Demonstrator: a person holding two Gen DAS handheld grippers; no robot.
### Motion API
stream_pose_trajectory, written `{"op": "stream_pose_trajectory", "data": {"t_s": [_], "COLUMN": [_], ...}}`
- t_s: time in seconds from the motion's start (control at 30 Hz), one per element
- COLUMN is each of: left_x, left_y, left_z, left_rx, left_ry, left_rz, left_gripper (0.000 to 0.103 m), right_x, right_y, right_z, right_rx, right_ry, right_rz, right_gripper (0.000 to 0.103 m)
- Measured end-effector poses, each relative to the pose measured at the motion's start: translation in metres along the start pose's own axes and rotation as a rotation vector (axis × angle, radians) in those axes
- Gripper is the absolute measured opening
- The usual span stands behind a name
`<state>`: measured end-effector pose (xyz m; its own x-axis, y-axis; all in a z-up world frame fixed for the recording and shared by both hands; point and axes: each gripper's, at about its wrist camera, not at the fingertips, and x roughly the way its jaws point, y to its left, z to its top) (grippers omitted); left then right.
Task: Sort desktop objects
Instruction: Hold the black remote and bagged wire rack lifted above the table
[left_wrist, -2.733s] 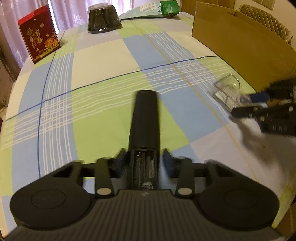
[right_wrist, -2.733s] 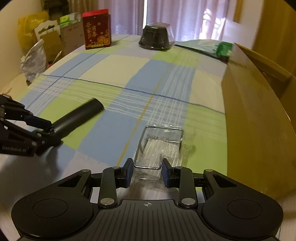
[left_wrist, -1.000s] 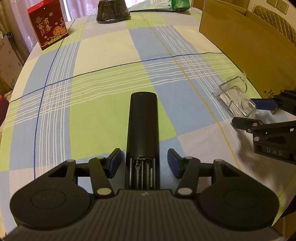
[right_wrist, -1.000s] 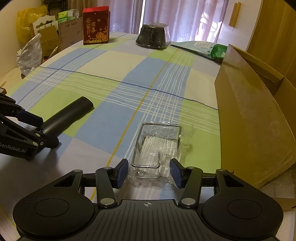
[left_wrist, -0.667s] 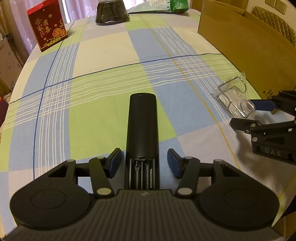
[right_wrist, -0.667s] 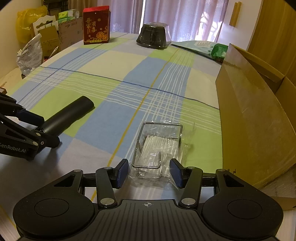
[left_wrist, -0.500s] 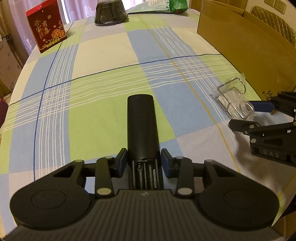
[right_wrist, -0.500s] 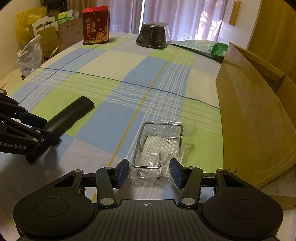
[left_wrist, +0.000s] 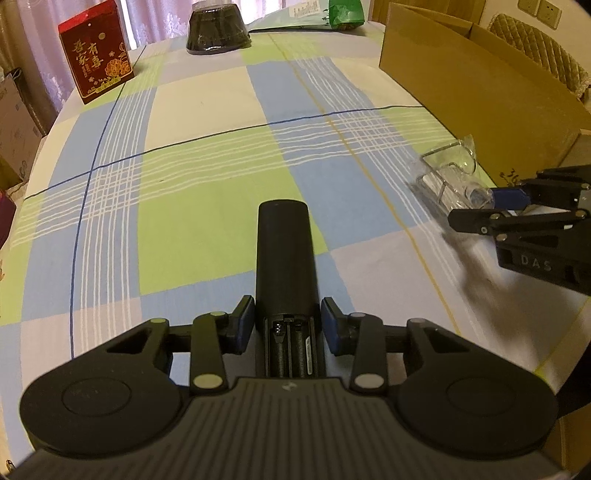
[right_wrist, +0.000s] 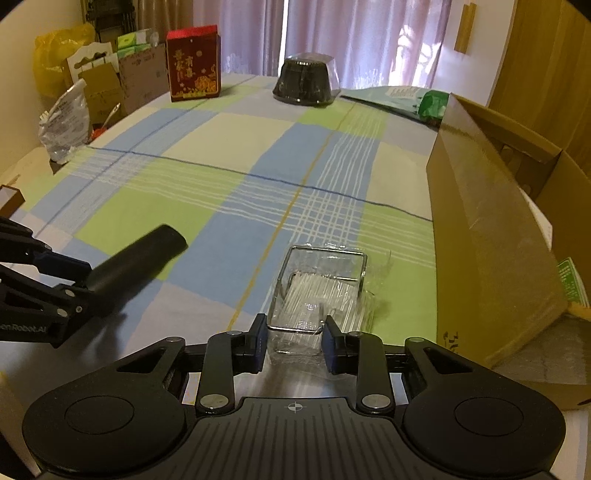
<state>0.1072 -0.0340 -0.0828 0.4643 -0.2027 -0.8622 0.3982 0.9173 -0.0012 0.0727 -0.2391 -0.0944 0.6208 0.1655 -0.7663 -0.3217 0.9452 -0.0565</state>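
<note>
The left gripper (left_wrist: 287, 320) has its two blue pads pressed on the sides of a black remote (left_wrist: 286, 264), low in the middle of its view. The remote's back cover is off at the near end. The right gripper (right_wrist: 294, 344) squeezes a clear plastic box (right_wrist: 319, 291) of white sticks, low in the middle of its view. The near end of the box is blurry. A red box (right_wrist: 193, 62) with gold writing stands at the upper left. A big cardboard box (right_wrist: 491, 229) on the right is cut off by the edge.
</note>
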Motion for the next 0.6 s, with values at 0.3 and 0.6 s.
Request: {"op": "stream_pose_trajectory", "data": {"t_s": [0.3, 0.6], "left_x": [-0.022, -0.028], "left_y": [-0.007, -0.012], "left_z": [0.005, -0.004], "left_rx": [0.013, 0.002], "left_ry": [-0.040, -0.047], "left_rz": [-0.006, -0.006], "left_gripper": [0.033, 0.033], "right_x": [-0.025, -0.033], "right_y": [-0.001, -0.002], "right_z": [-0.001, -0.005], "right_rx": [0.015, 0.026], "right_ry": [-0.027, -0.028], "right_rz": [-0.002, 0.002], "right_gripper": [0.029, 0.029]}}
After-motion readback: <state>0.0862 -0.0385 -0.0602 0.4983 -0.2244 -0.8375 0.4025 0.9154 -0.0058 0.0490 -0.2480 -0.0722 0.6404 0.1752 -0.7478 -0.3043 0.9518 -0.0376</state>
